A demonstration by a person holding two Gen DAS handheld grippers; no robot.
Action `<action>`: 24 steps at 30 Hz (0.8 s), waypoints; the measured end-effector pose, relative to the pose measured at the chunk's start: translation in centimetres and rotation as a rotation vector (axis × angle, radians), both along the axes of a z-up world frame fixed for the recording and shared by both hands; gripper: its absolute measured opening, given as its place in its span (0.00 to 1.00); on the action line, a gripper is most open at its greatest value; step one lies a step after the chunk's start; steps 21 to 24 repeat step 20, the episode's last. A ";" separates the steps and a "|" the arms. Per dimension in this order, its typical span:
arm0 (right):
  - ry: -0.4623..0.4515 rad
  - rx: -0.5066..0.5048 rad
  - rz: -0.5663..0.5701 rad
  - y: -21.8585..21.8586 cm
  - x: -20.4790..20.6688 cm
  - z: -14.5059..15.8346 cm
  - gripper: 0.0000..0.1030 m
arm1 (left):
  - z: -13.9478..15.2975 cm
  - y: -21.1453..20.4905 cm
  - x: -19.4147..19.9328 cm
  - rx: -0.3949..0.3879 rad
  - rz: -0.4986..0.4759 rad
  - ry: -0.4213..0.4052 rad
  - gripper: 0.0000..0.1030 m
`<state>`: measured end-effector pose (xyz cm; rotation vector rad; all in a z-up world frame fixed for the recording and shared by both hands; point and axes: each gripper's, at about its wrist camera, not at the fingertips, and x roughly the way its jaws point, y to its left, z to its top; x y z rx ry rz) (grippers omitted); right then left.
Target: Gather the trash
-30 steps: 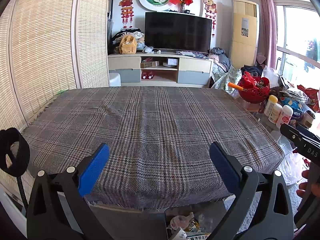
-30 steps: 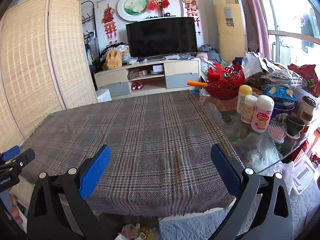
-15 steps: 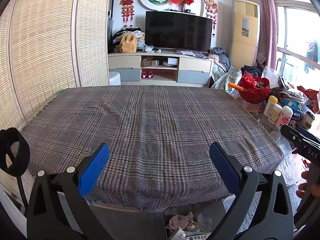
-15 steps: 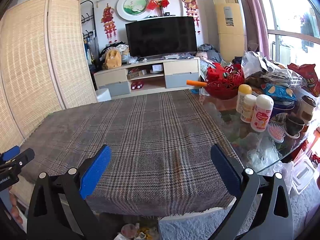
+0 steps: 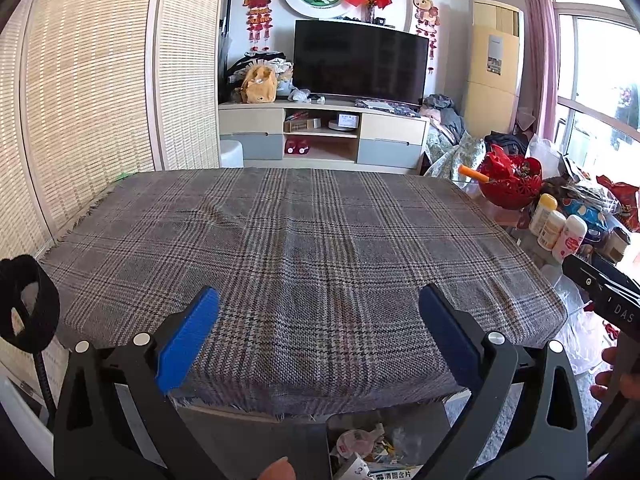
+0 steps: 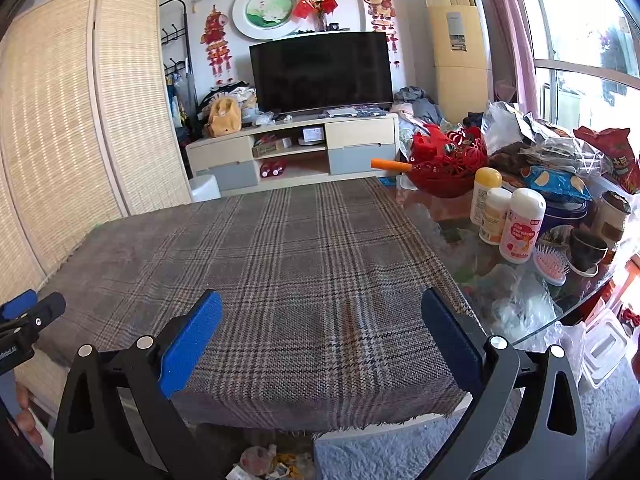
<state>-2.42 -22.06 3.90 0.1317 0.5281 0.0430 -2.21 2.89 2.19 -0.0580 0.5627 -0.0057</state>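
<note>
My left gripper (image 5: 319, 304) is open and empty, held over the near edge of a table covered with a grey plaid cloth (image 5: 296, 240). My right gripper (image 6: 322, 308) is also open and empty over the same cloth (image 6: 280, 260). Below the table's front edge sits a bin with crumpled wrappers and paper trash (image 5: 368, 448), which also shows in the right wrist view (image 6: 268, 462). No trash lies on the cloth itself. The right gripper's body shows at the left wrist view's right edge (image 5: 604, 292).
The table's uncovered glass right end holds a red basket (image 6: 448, 164), several white bottles (image 6: 508, 220), snack bags (image 6: 560, 184), a pink hairbrush (image 6: 552, 266) and cups. A woven screen (image 5: 88, 100) stands left. A TV stand (image 5: 320, 136) is behind.
The left wrist view has drifted slightly, so the table sits a little lower in it. Both grippers stay open and nothing was grasped.
</note>
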 end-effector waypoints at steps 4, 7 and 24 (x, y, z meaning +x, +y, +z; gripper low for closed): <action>0.002 0.000 0.001 -0.1 0.0 0.0 0.97 | -0.2 0.1 0.1 0.007 0.024 0.006 0.92; 0.008 0.001 0.002 0.0 0.1 -0.1 0.97 | 0.0 0.1 -0.1 0.016 0.021 -0.015 0.92; 0.012 -0.003 0.003 0.1 0.2 -0.1 0.97 | 0.2 -0.6 0.0 0.067 -0.007 -0.023 0.92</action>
